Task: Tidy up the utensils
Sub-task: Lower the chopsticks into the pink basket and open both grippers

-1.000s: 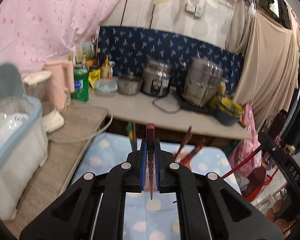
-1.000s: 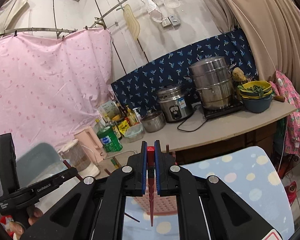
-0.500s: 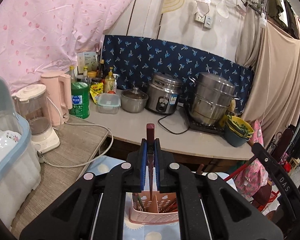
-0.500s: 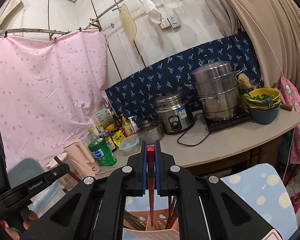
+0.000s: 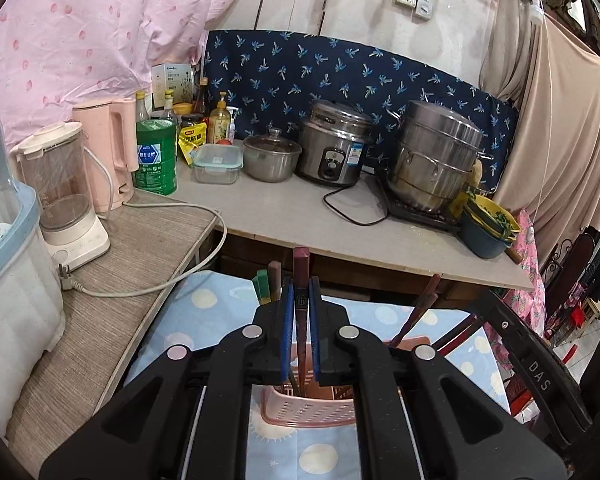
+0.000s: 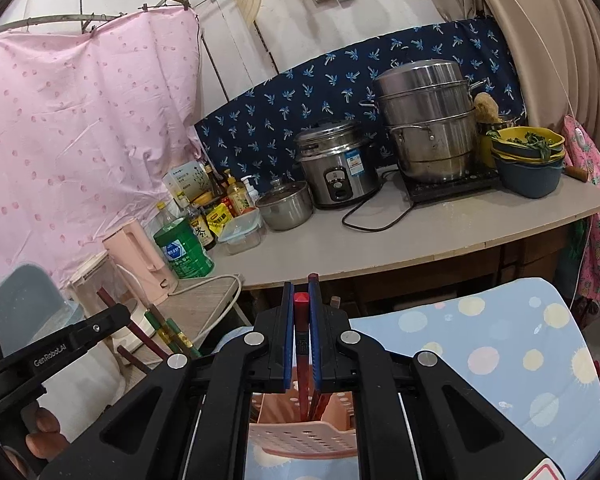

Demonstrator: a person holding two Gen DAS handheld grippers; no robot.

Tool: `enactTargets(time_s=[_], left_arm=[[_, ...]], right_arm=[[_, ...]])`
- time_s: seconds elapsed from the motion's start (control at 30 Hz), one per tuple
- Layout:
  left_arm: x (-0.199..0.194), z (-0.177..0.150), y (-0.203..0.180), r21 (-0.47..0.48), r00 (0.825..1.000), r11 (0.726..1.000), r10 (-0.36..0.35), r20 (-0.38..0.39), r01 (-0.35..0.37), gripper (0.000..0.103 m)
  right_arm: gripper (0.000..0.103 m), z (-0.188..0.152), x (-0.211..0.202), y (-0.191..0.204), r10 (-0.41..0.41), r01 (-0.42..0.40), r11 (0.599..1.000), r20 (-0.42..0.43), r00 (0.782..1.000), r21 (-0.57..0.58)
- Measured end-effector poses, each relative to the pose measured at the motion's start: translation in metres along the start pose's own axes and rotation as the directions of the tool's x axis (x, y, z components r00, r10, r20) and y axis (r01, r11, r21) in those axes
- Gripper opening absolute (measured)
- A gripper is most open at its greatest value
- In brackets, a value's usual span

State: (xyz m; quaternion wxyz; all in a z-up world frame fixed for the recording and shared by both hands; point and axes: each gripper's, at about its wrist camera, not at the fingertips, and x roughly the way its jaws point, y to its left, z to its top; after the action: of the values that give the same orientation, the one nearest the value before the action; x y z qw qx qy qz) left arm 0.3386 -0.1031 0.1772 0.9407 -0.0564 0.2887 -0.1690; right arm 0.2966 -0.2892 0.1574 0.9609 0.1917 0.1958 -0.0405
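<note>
Chopsticks are the matter in both views. In the left wrist view, the left claw (image 5: 301, 320) is clenched on a dark maroon chopstick (image 5: 300, 276), which stands upright between the blue pads (image 5: 287, 320). Its lower tip goes down into the pink perforated basket (image 5: 308, 410) just under the claw, on the dotted blue surface (image 5: 204, 320). Left of the claw, green and brown chopstick ends (image 5: 266, 282) rise from the basket. A small round stamp is on the held stick, but I cannot read it. At right, the other tool shows the letters "DAS".

In the right wrist view, the right claw (image 6: 301, 332) grips a red chopstick (image 6: 300, 320), also upright, its tip inside the same basket (image 6: 304, 438) below. At far left the other tool reads "GenRobot.AI".

I judge that such sticks are light, stiff and smooth, so they may slip or swing between the pads. A hold near the thick upper end, as now, seems the most steady.
</note>
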Motion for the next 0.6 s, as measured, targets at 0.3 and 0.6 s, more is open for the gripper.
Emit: enactTargets(time_s=[0.3, 0.6], left_arm=[[0.002, -0.009, -0.002, 0.01, 1.0, 1.0, -0.002, -0.007, 0.002, 0.012], [-0.013, -0.019, -0.009, 0.044, 0.999, 0.998, 0.04, 0.03, -0.041, 0.049]], right_arm=[[0.014, -0.008, -0.001, 0.0, -0.005, 0.005, 1.0, -0.014, 1.0, -0.007], [0.039, -0.012, -0.023, 0.007, -0.004, 0.004, 0.999, 0.019, 1.0, -0.033]])
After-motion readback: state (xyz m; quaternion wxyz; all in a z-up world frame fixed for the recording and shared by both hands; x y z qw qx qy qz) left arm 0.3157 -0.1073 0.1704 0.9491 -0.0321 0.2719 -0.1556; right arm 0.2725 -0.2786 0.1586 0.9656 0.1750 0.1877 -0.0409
